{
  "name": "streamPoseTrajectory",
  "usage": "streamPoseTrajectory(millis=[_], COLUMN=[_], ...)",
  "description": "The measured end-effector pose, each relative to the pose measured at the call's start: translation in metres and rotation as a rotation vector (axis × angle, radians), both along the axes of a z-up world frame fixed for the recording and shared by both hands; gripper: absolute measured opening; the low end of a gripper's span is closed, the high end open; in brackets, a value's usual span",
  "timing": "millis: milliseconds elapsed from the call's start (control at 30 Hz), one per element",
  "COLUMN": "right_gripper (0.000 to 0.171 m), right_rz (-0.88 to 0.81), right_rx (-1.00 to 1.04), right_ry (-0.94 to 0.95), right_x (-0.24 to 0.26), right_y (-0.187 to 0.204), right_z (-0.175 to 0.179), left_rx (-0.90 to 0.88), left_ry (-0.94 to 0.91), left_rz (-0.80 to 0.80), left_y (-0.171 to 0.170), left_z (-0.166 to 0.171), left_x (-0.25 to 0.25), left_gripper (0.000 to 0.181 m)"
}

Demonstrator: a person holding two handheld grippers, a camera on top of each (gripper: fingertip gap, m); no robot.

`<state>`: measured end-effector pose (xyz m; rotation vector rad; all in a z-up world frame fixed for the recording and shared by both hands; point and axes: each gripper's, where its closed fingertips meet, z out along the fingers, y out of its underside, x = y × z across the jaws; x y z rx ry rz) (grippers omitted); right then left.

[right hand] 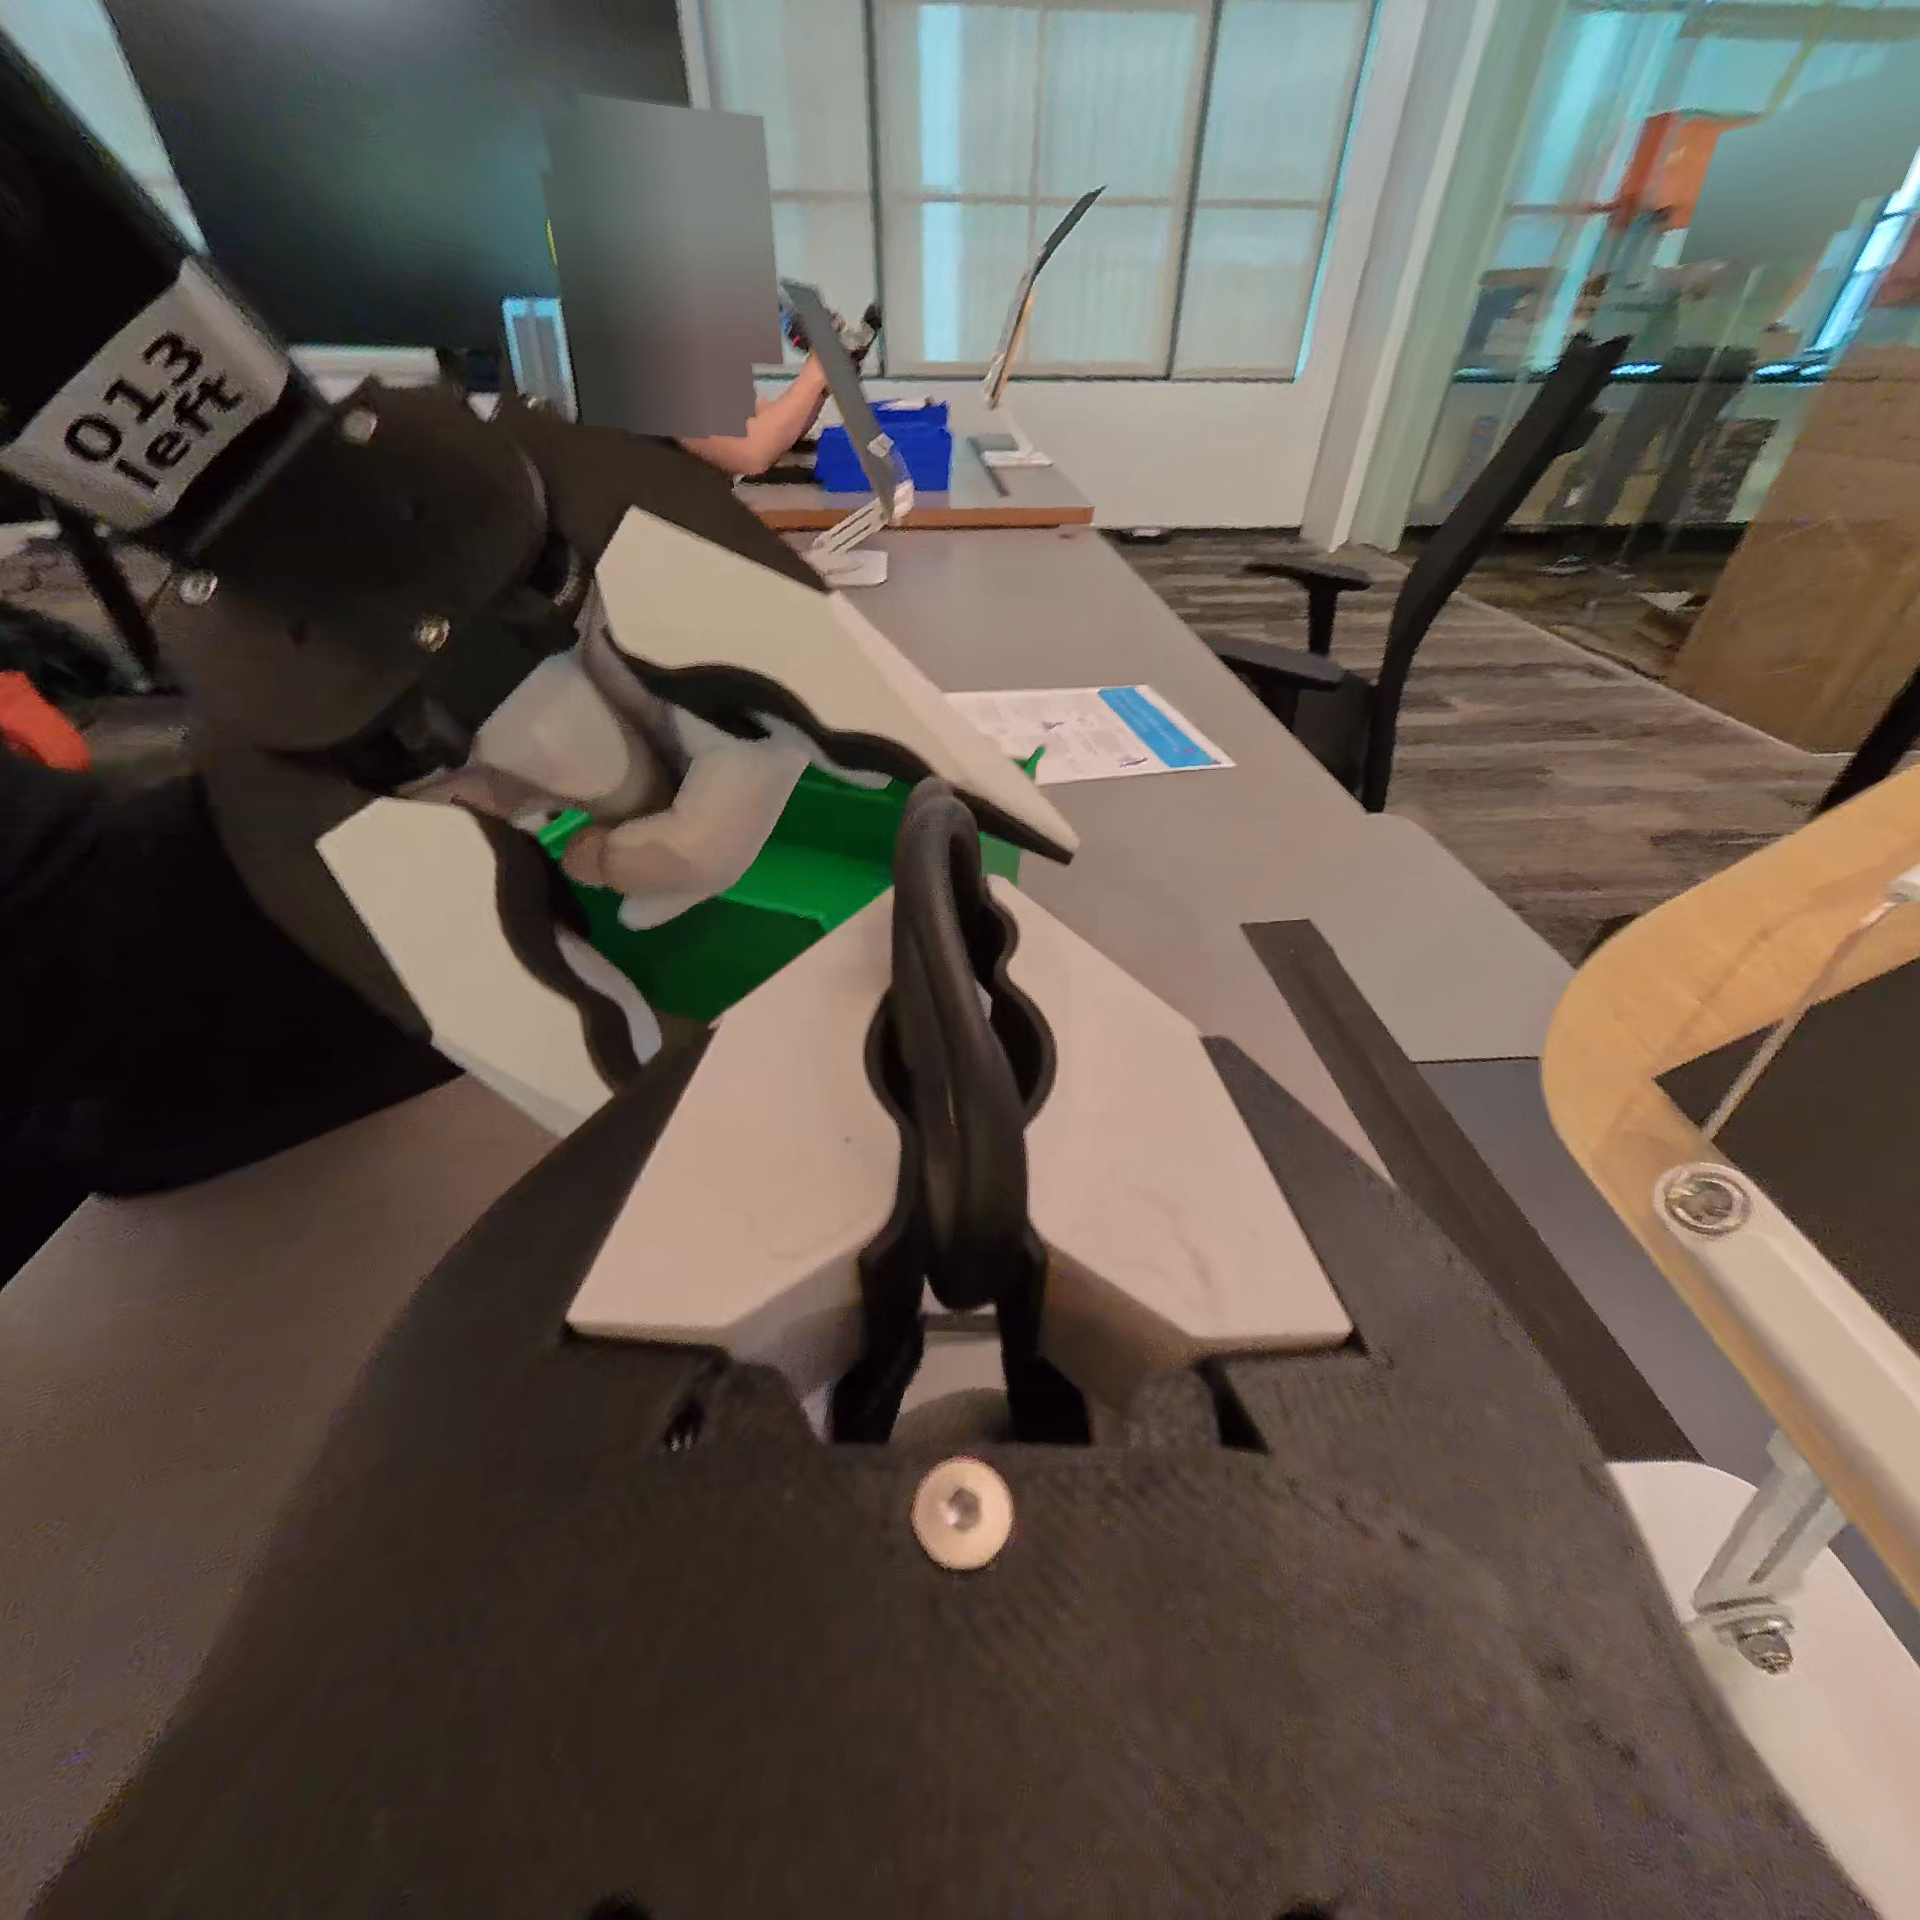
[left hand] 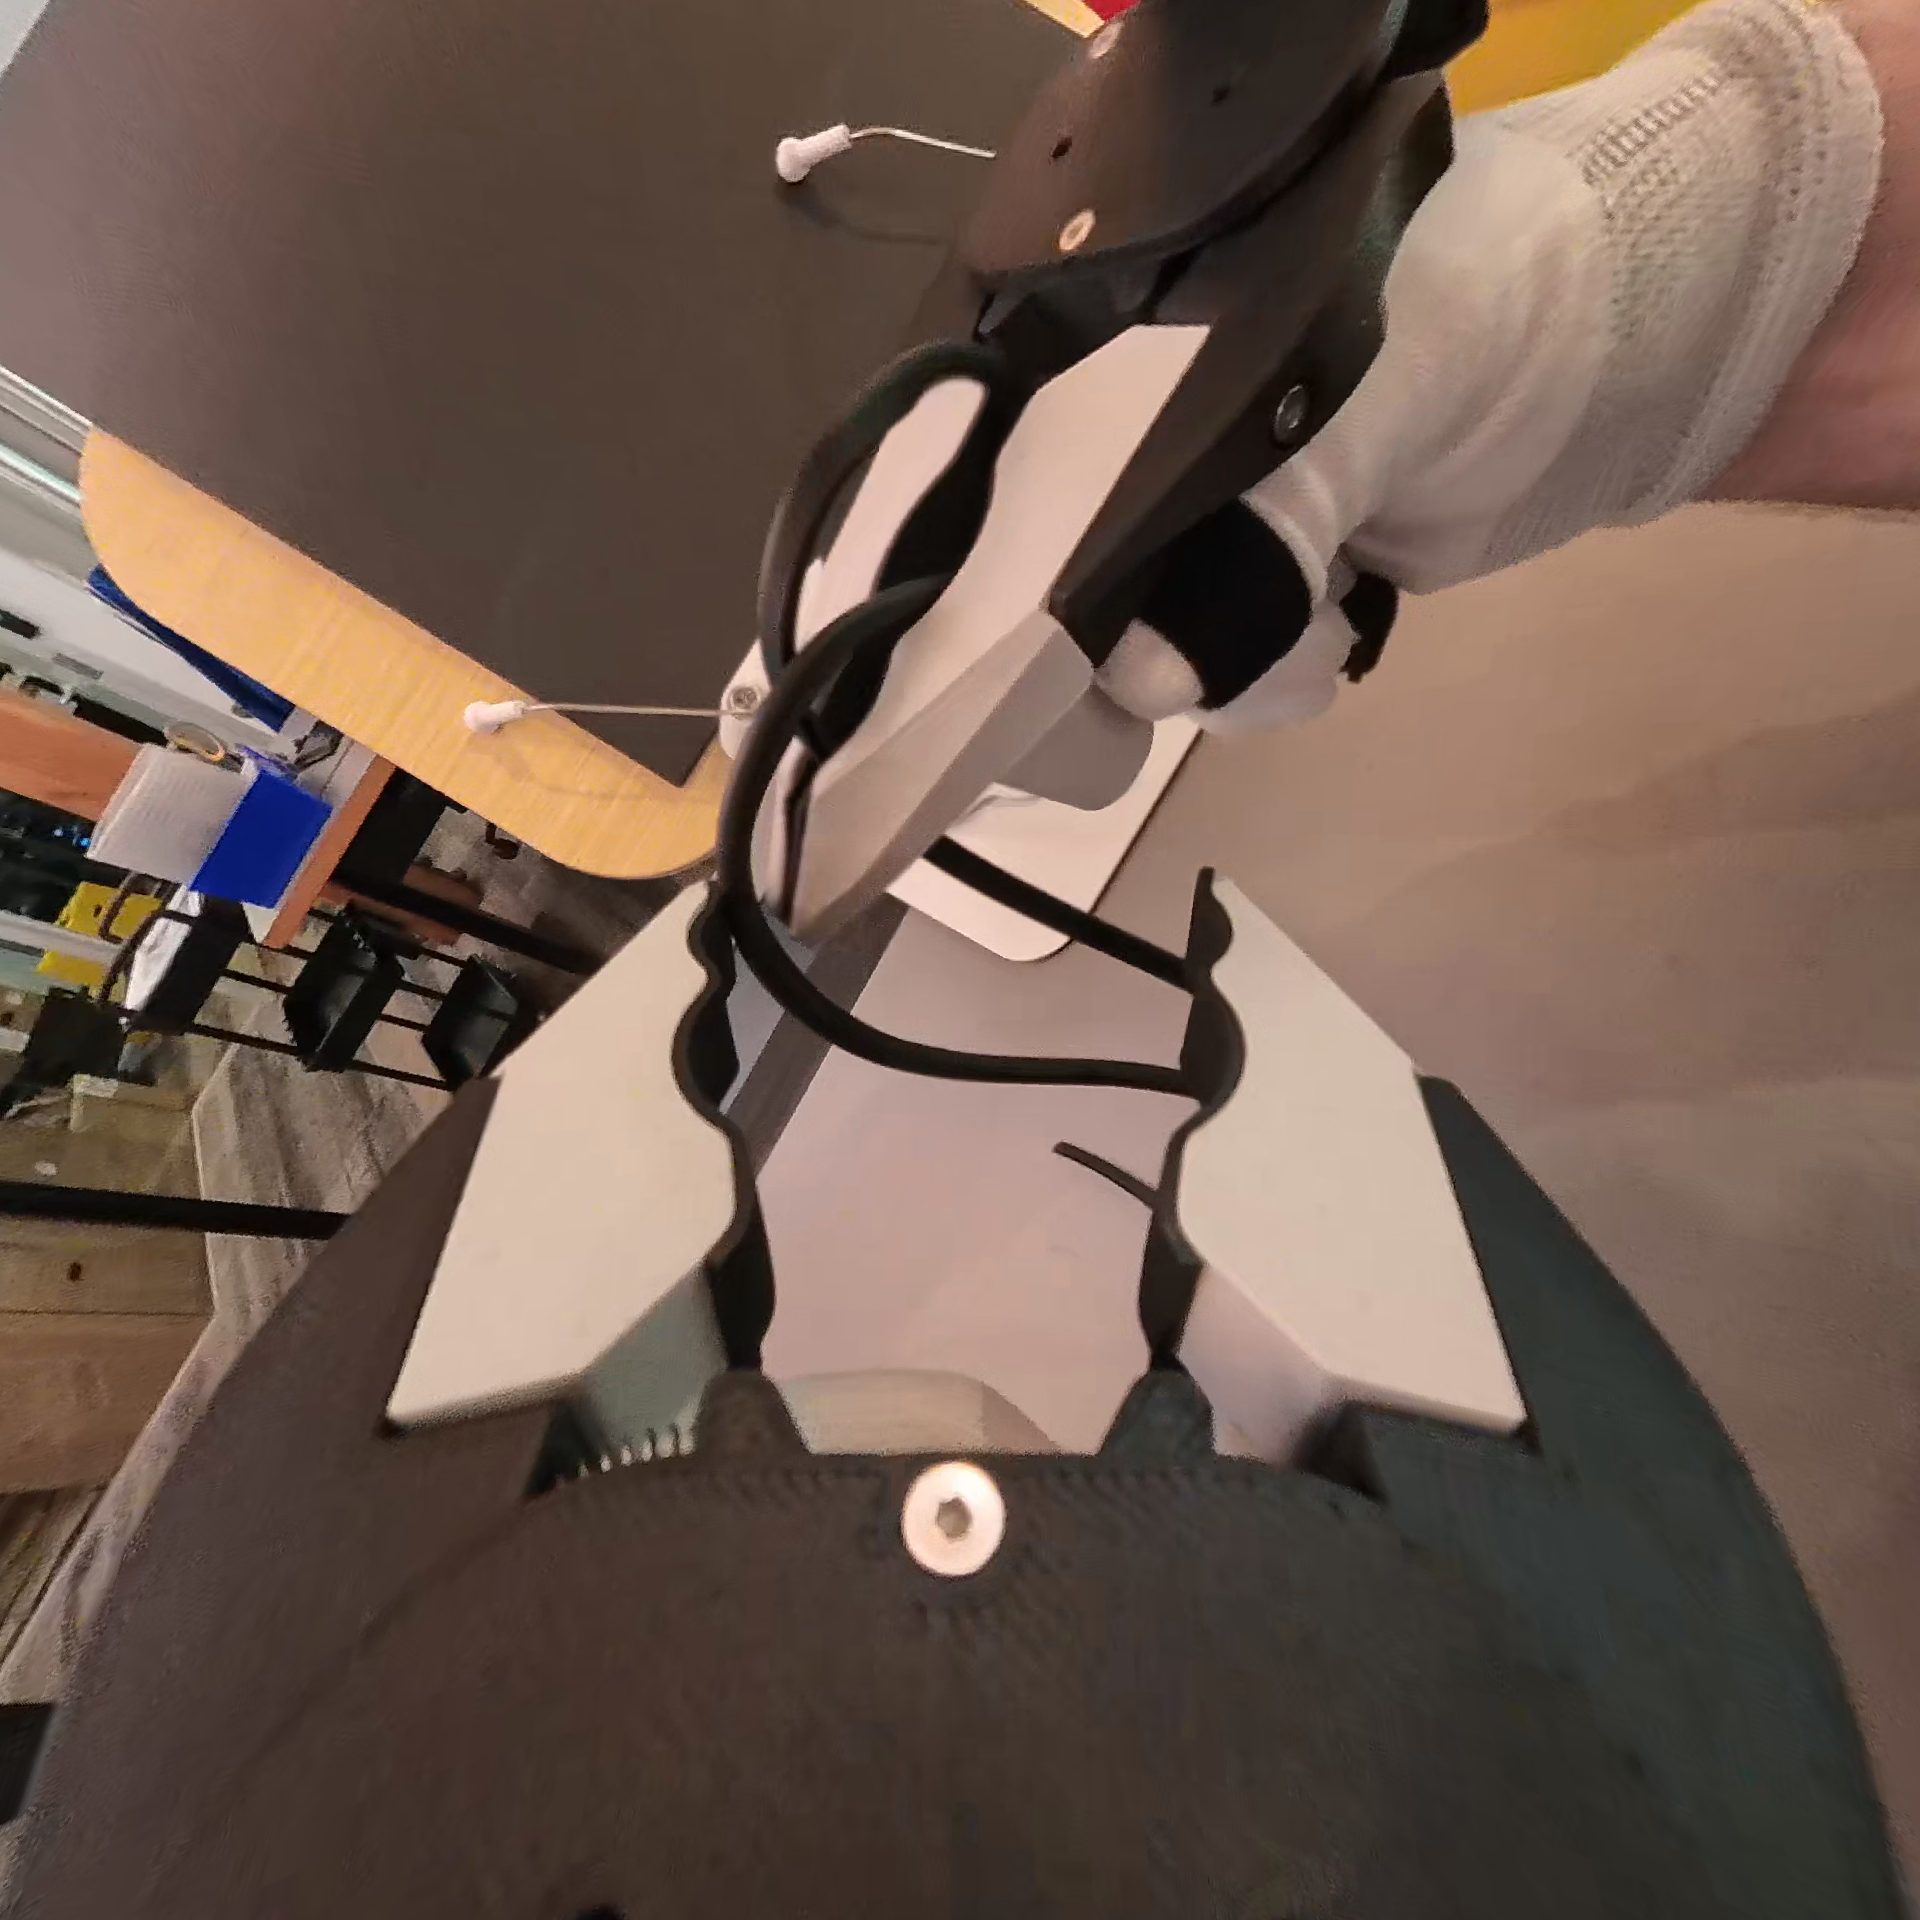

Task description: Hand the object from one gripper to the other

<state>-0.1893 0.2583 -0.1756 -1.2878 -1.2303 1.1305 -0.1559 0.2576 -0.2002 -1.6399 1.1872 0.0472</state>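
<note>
**Passing the black loop: right holds, left waits spread**

Holding the black rubber loop in my right gripper, whose fingers are pressed together on it. The doubled strands run down the wavy channel between the pads, and the bend of the loop sticks out just past the fingertips. I pinch it low so that this free end stays exposed for the other side to take.

My left gripper is spread wide. In its own view the loop crosses the gap between its fingers, one strand passing near the right-hand pad and the curve near the left fingertip. Whether rubber actually touches either pad I cannot say for sure; the wide-angle lens distorts things at this closeness.

Relative to the loop: the left gripper comes in from its left and slightly above, the fingers straddling the protruding bend. The green bin sits behind the loop on the grey table; the wooden-edged panel lies off to the loop's right.

Judgement: handover is mid-way. Left has to close on the free bend before right lets go; releasing early would drop the loop onto the table.
</note>
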Motion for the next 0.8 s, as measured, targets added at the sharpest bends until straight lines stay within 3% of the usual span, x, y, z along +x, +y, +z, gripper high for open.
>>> streamPoseTrajectory(millis=[167,533,800], right_gripper=[0.002,0.001,0.005], right_rz=[0.003,0.047,-0.048], right_rx=[-0.041,-0.031,0.046], right_ry=[0.064,0.052,0.013], right_x=[-0.002,-0.009,-0.014], right_y=[0.000,-0.010,-0.003], right_z=[0.008,0.004,0.001], left_rx=[0.047,0.112,0.161], left_ry=[0.012,0.050,0.089], left_rz=[0.062,0.156,0.218], left_y=[0.009,0.021,0.029], left_z=[0.003,0.006,0.006], left_x=[-0.005,-0.022,-0.032], left_gripper=[0.075,0.022,0.019])
